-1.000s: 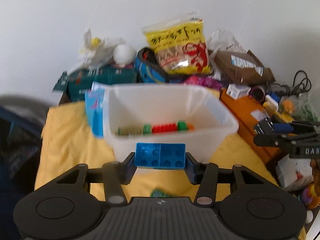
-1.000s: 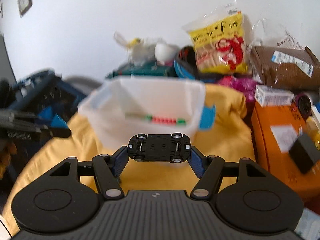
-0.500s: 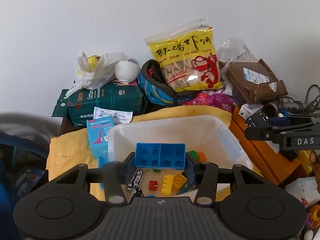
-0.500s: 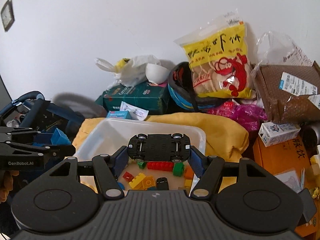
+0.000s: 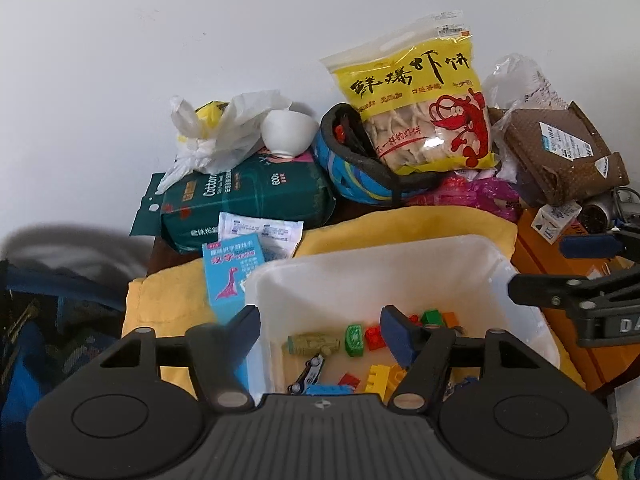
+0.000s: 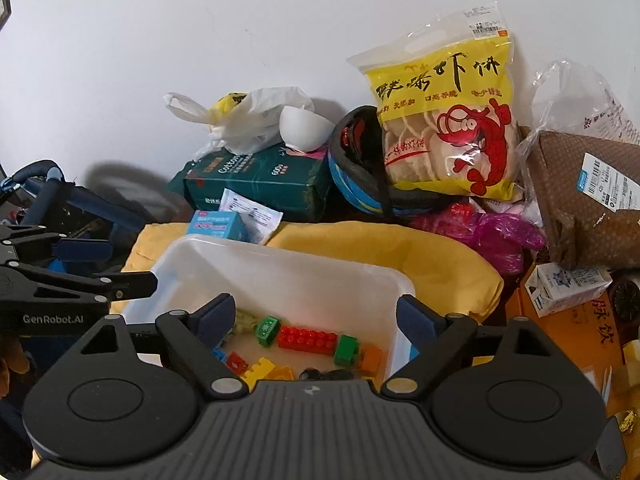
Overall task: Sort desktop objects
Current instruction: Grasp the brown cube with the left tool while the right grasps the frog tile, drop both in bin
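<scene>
Left gripper (image 5: pixel 320 330) and right gripper (image 6: pixel 316 318) angled down over white bin (image 6: pixel 280 268), jaws opening (nothing between).

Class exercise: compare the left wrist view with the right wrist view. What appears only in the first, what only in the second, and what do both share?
Only the left wrist view shows the grey toy car and beige toy clearly. Only the right wrist view shows the long red brick unobstructed, and a blue frame. Both show the white bin, yellow cloth, snack bag, and empty tongs whose jaws are opening.
</scene>
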A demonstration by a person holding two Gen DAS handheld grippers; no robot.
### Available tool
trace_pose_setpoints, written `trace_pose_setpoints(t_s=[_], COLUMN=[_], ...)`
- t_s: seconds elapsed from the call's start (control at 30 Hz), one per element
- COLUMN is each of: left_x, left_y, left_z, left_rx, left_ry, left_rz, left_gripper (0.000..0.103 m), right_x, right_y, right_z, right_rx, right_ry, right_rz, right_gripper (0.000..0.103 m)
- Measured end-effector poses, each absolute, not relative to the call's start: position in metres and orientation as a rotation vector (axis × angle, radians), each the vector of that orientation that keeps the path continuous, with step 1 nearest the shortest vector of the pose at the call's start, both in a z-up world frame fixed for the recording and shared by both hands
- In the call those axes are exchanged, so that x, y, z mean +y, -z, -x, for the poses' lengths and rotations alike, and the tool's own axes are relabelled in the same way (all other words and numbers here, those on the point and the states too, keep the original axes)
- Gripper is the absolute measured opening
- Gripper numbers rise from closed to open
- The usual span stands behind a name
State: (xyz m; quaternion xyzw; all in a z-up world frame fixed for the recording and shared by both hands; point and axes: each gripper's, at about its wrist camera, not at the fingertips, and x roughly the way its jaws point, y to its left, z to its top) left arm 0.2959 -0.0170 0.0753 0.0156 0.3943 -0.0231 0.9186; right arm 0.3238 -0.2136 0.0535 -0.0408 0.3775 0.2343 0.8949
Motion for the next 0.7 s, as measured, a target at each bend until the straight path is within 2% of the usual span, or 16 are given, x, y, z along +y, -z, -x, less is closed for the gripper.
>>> trace_pose_setpoints(t_s=[0.17,0.33,0.4,0.43,0.47,0.5,0.7], left_x=[-0.018,-0.02,-0.021,-0.022,-0.022,-0.024,-0.03], left_y=[-0.052,-0.007,0.011,0.02,0.027,0.035,0.062], left_z=[-0.25,-0.181,-0.153,-0.139,-0.128,-0.117,-0.07], left_rx=[0.766,0.763,0.763,0.767,0.772,0.78,0.815], left_ry=[0.1,0.138,0.143,0.143,0.137,0.133,0.152], left_rz=[-0.061,-0.055,-0.037,-0.029,-0.021,-0.012,-0.003], left_gripper=[0.07,0.07,0.07,0.07,0.07,0.07,0.07], right_x=[-0.228,-0.238,-0.239,-0.238,-0.237,-0.237,-0.232], right_y=[-0.032,0.02,0.045,0.058,0.069,0.079,0.113], right_z=[-0.284,-0.209,-0.18,-0.167,-0.157,-0.149,-0.126], right_rx=[0.779,0.812,0.83,0.844,0.862,0.88,0.955], right_ry=[-0.54,-0.598,-0.614,-0.626,-0.63,-0.63,-0.612], right_rz=[0.082,0.136,0.17,0.197,0.219,0.233,0.201], right_gripper=[0.09,0.09,0.085,0.077,0.063,0.058,0.052])
